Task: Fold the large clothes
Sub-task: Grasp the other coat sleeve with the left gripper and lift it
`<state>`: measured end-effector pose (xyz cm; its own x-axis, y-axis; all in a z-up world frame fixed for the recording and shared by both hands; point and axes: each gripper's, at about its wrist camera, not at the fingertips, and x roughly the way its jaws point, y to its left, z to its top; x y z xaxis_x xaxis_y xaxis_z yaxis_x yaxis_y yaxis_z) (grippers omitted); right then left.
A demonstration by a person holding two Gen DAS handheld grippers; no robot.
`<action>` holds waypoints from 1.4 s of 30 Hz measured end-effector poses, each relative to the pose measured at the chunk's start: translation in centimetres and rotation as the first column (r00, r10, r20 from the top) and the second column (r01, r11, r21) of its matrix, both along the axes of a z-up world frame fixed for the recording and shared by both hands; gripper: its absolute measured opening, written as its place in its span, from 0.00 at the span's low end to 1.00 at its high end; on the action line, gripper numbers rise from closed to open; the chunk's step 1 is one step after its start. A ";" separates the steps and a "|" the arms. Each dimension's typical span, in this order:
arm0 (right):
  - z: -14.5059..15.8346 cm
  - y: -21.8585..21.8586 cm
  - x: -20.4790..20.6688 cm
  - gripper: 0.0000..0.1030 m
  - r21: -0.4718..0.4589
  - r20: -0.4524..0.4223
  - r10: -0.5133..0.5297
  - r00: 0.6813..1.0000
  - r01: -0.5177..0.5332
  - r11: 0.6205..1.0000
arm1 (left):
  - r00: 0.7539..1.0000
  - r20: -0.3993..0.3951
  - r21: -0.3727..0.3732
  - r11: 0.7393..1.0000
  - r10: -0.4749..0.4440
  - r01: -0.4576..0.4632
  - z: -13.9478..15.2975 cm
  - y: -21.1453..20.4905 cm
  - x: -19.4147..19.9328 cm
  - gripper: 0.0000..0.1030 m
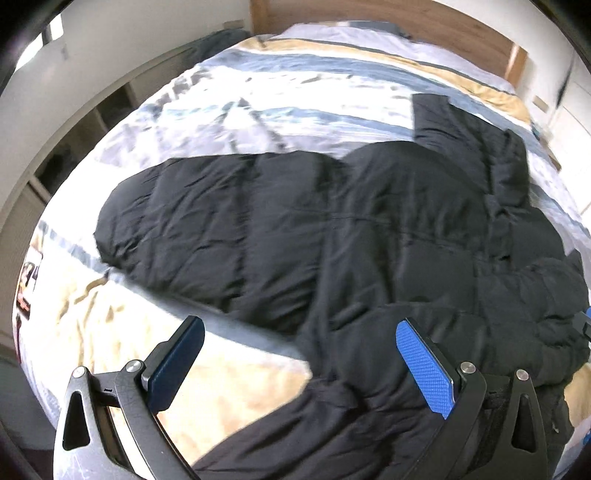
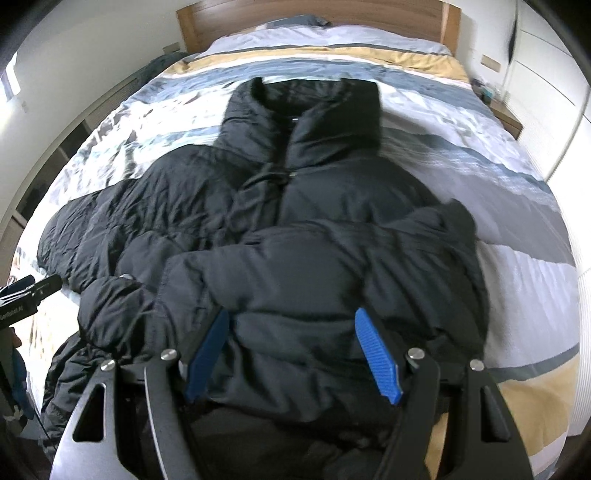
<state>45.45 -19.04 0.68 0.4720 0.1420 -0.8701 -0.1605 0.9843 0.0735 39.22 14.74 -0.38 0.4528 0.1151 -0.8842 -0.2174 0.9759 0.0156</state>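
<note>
Left wrist view shows one black puffer jacket (image 1: 332, 229) spread across a bed whose duvet (image 1: 258, 103) is striped in white, grey-blue and tan. One sleeve (image 1: 192, 221) stretches out flat toward the left side of the bed, and the collar (image 1: 443, 122) points up toward the single wooden headboard (image 1: 424, 26). The left gripper (image 1: 299, 369) hovers over the jacket's lower edge with its two blue pads (image 1: 424, 369) wide apart and nothing between them; one pad sits above tan duvet, the other above black fabric. At the far right edge a sliver of the right gripper (image 1: 585, 325) is visible beside the bunched cloth. Right wrist view looks straight up the jacket (image 2: 295, 206) toward the headboard (image 2: 317, 18), with the stand-up collar (image 2: 306, 110) open at the top and one zipper line running down the front. The second sleeve (image 2: 314, 266) lies folded across the chest, forming a thick roll whose cuff end reaches toward the left. The right gripper (image 2: 291, 354) has its two pads (image 2: 376, 354) spread apart, straddling a fold of the jacket near the hem; fabric fills the gap, but the pads are not pressed together on it. The left gripper (image 2: 33, 291) pokes in from the left edge, near the outstretched sleeve (image 2: 92, 221). One nightstand (image 2: 506, 114) stands to the right of the bed, against white cabinet doors (image 2: 546, 74).
</note>
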 end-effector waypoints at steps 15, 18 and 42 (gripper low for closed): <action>-0.4 5.2 1.0 0.68 -0.013 -0.018 0.067 0.998 -0.067 0.998 | 0.955 -0.034 -0.124 0.947 0.296 -0.298 -2.9 15.2 -1.0 0.99; -0.6 5.5 1.3 0.68 -0.024 -0.023 0.067 0.998 -0.067 0.997 | 0.929 -0.029 -0.147 0.918 0.369 -0.369 -3.4 18.8 -1.1 0.99; -1.0 -0.2 1.8 0.68 -0.111 -0.060 -0.113 0.992 0.106 0.988 | 0.807 -0.073 -0.708 0.540 0.586 -0.456 -10.2 30.1 3.1 0.44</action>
<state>47.23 -19.29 -0.31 0.4205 -0.0031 -0.9073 -0.0492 0.9984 -0.0262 42.30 44.81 -10.60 0.6452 -0.2065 -0.7356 -0.6263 0.4085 -0.6640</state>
